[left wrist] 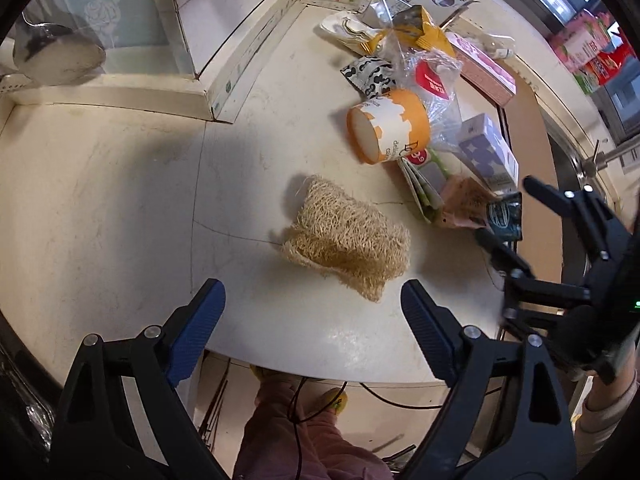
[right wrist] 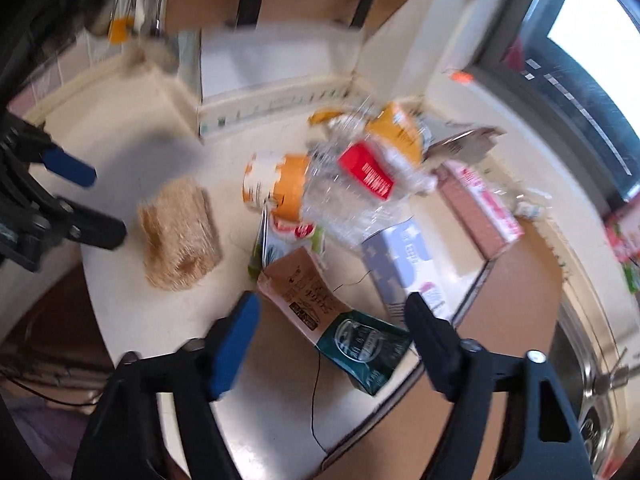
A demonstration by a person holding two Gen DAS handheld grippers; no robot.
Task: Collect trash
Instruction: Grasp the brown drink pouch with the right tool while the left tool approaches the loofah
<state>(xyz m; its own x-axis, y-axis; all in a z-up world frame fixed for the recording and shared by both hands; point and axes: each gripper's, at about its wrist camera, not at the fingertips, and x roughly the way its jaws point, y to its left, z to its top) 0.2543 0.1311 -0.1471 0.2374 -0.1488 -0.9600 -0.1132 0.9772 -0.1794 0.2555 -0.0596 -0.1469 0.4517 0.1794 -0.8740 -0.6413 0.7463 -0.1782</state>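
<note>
A pile of trash lies on the cream counter (left wrist: pixel 120 184): an orange and white paper cup (left wrist: pixel 386 126) on its side, a clear plastic bag with a red label (left wrist: pixel 434 80), a yellow wrapper (left wrist: pixel 420 30), a purple and white carton (left wrist: pixel 488 152), and a brown and green pouch (right wrist: pixel 340 320). A tan loofah (left wrist: pixel 348 236) lies in front of the pile. My left gripper (left wrist: pixel 314 312) is open and empty, just before the loofah. My right gripper (right wrist: pixel 332 316) is open and empty, its fingers either side of the brown and green pouch (left wrist: pixel 476 208). It also shows at the right of the left wrist view (left wrist: pixel 508 216).
A pink box (left wrist: pixel 486 68) lies at the back right of the pile. A raised tiled ledge (left wrist: pixel 224 60) and a metal ladle (left wrist: pixel 56 56) stand at the back left. A steel sink (right wrist: pixel 592 380) lies to the right. The counter's front edge (left wrist: pixel 320 376) runs below my left fingers.
</note>
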